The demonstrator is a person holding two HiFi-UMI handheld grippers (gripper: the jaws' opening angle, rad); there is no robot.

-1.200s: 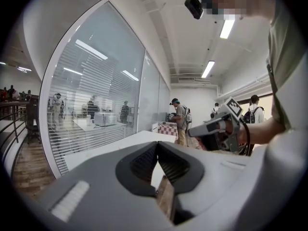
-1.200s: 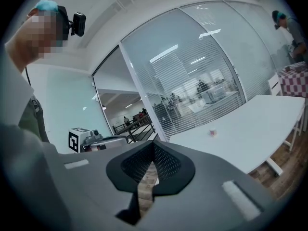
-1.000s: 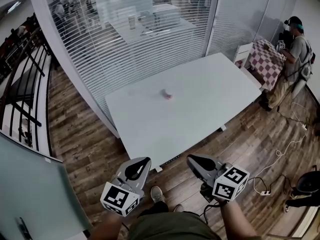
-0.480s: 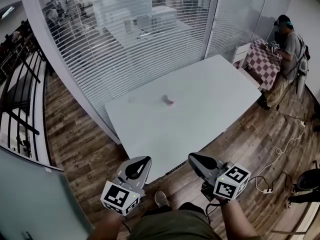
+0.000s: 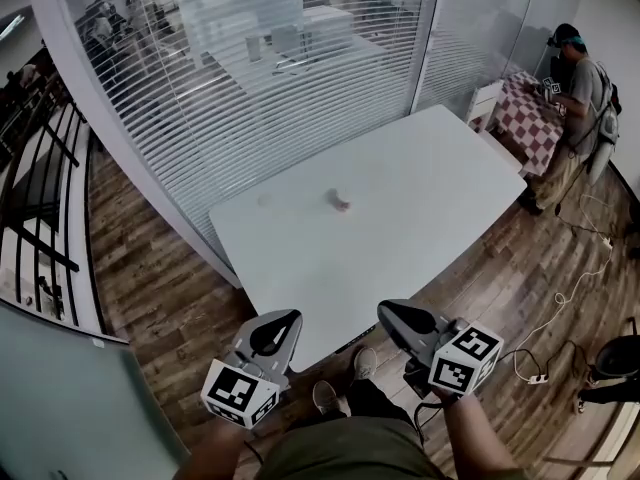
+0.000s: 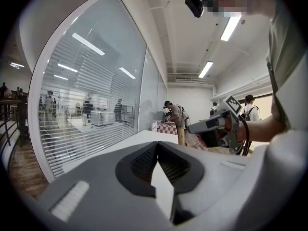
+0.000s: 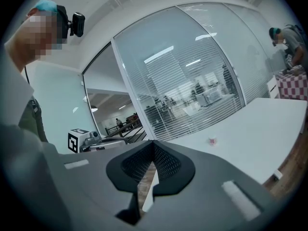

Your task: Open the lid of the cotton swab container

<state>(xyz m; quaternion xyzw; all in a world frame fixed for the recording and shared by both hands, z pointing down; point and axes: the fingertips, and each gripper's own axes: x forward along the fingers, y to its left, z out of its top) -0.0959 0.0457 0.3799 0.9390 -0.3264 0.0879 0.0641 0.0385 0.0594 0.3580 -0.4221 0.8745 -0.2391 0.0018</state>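
Approach looks like the step in hand: the cotton swab container [image 5: 341,203] stands mid-table [image 5: 430,183], lid unopened, well apart from the left gripper [image 5: 282,325] and right gripper [image 5: 394,317], both closed on nothing, which next must reach it and part their jaws.

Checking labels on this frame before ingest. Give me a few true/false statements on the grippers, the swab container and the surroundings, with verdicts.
1. The left gripper and the right gripper are both shut with nothing between the jaws. True.
2. The right gripper holds the cotton swab container. False: it stands on the white table, apart from both grippers.
3. Another person stands at a checkered table on the right. True.
4. The left gripper hangs directly over the container. False: both grippers are by the table's near edge, and the container sits farther in, toward the glass wall.
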